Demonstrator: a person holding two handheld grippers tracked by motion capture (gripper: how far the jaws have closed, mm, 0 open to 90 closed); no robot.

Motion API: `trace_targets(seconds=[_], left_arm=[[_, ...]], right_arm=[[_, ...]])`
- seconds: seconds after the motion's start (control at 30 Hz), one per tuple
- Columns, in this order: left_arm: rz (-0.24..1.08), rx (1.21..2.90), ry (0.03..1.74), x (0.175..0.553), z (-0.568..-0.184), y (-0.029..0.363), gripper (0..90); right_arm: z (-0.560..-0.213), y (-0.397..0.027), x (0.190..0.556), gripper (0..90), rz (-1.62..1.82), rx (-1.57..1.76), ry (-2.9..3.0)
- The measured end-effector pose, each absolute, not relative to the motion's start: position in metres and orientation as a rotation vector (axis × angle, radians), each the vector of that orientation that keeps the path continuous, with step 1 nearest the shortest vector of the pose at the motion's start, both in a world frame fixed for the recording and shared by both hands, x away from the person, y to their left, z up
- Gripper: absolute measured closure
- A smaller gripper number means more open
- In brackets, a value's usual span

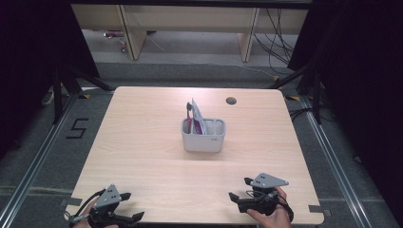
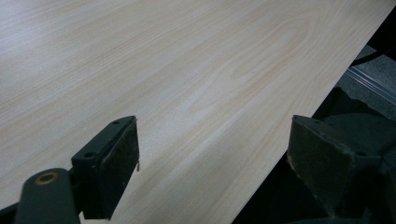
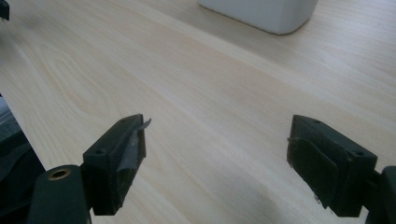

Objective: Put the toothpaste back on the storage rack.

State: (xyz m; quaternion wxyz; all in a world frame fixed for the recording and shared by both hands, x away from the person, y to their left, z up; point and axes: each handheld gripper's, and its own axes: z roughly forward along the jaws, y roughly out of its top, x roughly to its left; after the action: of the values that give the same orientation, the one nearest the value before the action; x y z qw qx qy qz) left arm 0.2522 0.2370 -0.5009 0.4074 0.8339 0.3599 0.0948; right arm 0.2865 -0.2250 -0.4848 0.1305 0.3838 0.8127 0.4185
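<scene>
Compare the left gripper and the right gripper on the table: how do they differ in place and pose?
The left gripper sits at the table's near-left corner, partly over the near edge; the right gripper sits near-right, fully over the wood. The left gripper view faces bare wood and the table edge; the right gripper view catches the white caddy. Both have fingers spread open, holding nothing.

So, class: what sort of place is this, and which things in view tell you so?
Probably a lab or recording workspace: a bare wooden table stands between black curtains, loose cables trail on the floor behind, and a "5" is taped beside the table.
</scene>
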Motion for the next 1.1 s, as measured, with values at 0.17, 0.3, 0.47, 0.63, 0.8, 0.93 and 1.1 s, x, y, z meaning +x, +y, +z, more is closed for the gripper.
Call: trace_targets(seconds=[0.17, 0.3, 0.47, 0.63, 0.8, 0.93, 1.1], left_arm=[[0.239, 2.104, 0.910, 0.252, -0.501, 0.237, 16.4], [0.231, 2.077, 0.920, 0.251, -0.502, 0.235, 16.4], [0.230, 2.083, 0.919, 0.251, -0.502, 0.235, 16.4], [0.232, 2.078, 0.919, 0.250, -0.502, 0.235, 16.4], [0.230, 2.080, 0.919, 0.250, -0.502, 0.235, 16.4], [0.232, 2.079, 0.919, 0.250, -0.502, 0.235, 16.4], [0.232, 2.080, 0.918, 0.250, -0.502, 0.235, 16.4]], right_arm=[[-0.487, -0.228, 0.279, 19.9, 1.212, 1.151, 2.374], [-0.490, -0.230, 0.276, 19.7, 1.207, 1.121, 2.371], [-0.492, -0.232, 0.271, 19.7, 1.225, 1.160, 2.409], [-0.493, -0.234, 0.267, 19.6, 1.174, 1.144, 2.410], [-0.493, -0.234, 0.265, 19.6, 1.185, 1.161, 2.415], [-0.493, -0.236, 0.265, 19.6, 1.167, 1.161, 2.411], [-0.494, -0.238, 0.266, 19.4, 1.190, 1.164, 2.408]])
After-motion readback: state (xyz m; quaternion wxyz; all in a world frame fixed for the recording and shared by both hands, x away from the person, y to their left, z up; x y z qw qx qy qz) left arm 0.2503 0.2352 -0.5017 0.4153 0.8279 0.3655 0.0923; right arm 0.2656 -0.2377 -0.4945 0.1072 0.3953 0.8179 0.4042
